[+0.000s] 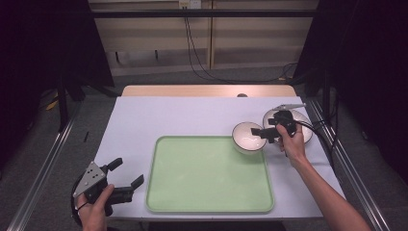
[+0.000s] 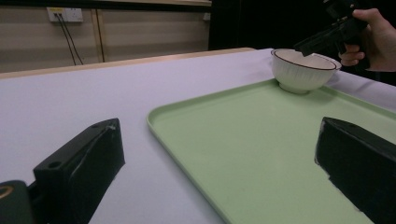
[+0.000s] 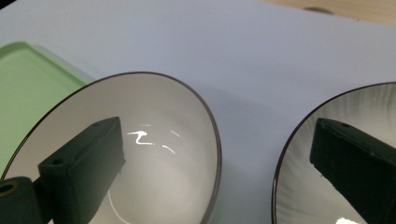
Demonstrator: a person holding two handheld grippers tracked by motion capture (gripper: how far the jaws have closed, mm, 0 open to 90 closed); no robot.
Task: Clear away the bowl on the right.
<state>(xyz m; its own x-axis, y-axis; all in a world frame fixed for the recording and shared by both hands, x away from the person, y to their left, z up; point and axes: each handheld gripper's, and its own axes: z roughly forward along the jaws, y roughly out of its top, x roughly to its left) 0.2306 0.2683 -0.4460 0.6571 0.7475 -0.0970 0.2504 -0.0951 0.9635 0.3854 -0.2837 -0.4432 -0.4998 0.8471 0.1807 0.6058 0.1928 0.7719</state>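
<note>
Two white bowls are seen: the near bowl on the green tray is straddled by the spread right gripper; the left gripper is held spread, empty.

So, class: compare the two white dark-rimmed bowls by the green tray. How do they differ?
The white dark-rimmed bowl nearer the tray sits at the corner of the green tray, under the right tool; the farther white bowl sits on the table. The nearer bowl looks smaller. Both are upright and empty.
</note>
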